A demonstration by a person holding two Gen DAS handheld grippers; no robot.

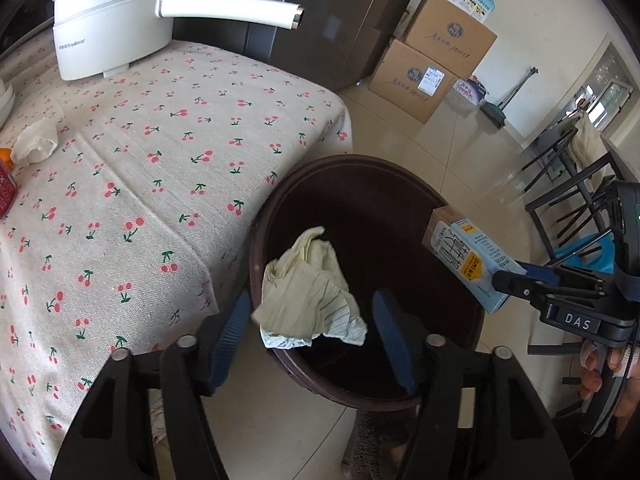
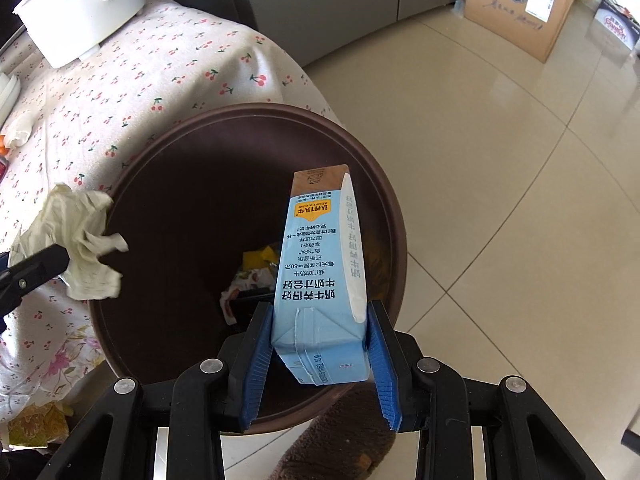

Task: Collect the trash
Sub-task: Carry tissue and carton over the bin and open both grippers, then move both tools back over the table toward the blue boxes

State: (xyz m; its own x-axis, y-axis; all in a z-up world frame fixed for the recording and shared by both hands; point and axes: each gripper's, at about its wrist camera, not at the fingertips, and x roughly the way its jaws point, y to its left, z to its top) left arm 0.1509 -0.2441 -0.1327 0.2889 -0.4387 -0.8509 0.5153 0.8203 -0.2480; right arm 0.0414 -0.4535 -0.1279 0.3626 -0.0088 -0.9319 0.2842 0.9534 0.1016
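Observation:
A dark brown round bin [image 1: 400, 176] [image 2: 248, 116] stands on the floor beside the table. My left gripper [image 1: 312, 320] is open above its near rim; a crumpled pale yellow paper [image 1: 312, 296] [image 2: 80, 240] hangs between the jaws, touching the left pad. My right gripper [image 2: 320, 344] is shut on a light blue milk carton [image 2: 320, 272] [image 1: 472, 264] and holds it over the bin's right side. Some wrappers [image 2: 248, 276] lie at the bin's bottom.
The table carries a cherry-print cloth [image 1: 140, 160], a white electric pot [image 1: 116, 20], a crumpled tissue [image 1: 36, 142] and a red item [image 1: 6, 192] at the left edge. Cardboard boxes [image 1: 432, 60] stand by the far wall. Black chairs [image 1: 568, 184] are to the right.

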